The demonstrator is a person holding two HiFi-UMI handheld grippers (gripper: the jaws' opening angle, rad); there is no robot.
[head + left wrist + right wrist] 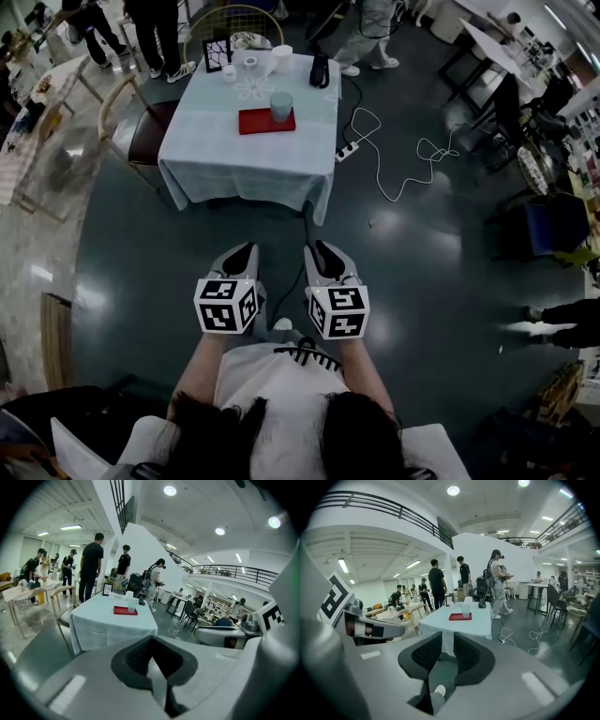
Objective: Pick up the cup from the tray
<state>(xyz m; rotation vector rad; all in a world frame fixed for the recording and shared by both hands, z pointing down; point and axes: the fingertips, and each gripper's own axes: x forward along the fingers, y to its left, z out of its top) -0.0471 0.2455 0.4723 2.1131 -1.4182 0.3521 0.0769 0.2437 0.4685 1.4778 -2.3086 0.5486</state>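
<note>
Step in hand: approach. Cup (281,105) upright on red tray (253,122), upper centre, well apart from both grippers. Left gripper (247,247) jaws together, empty; right gripper (318,247) narrowly parted, empty (likely too narrow). Next: close in, widen, straddle cup.

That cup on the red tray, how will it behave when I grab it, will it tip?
The cup looks pale and translucent, so probably light plastic that may flex under a hard squeeze. It stands upright, taller than wide, on the tray, so a sideways nudge might tip it. Its contents can't be seen.
</note>
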